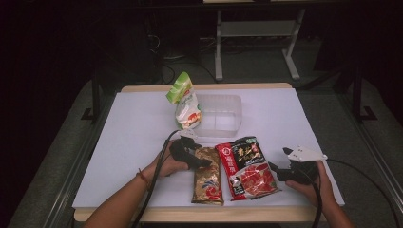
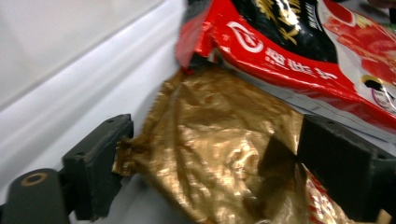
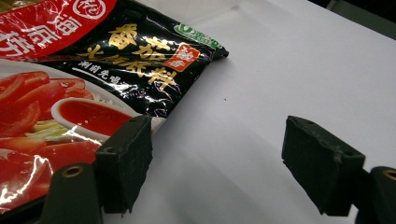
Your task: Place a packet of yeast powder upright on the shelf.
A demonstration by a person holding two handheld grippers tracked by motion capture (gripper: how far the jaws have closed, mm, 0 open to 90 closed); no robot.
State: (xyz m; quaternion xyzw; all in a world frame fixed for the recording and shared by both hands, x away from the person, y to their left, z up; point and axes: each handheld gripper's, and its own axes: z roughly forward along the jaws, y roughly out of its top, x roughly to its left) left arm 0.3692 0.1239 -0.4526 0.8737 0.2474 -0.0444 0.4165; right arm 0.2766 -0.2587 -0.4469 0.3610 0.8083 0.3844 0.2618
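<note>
A gold foil packet (image 1: 208, 183) lies flat near the table's front edge, with a red and black sauce packet (image 1: 247, 168) beside it on the right. My left gripper (image 1: 196, 159) is low over the gold packet's far end. In the left gripper view its jaws stand open on either side of the crinkled gold packet (image 2: 219, 186), the left pad right at the packet's edge; the red packet (image 2: 289, 56) lies just beyond. My right gripper (image 1: 278, 172) rests open at the red packet's right edge. Its left jaw is next to the red packet (image 3: 70, 102), with bare table between the pads.
A green and white snack bag (image 1: 184, 100) stands leaning against a clear plastic container (image 1: 227, 124) at mid-table. The white table top (image 1: 133, 137) has free room left and right. Cables trail from both grippers toward the front edge.
</note>
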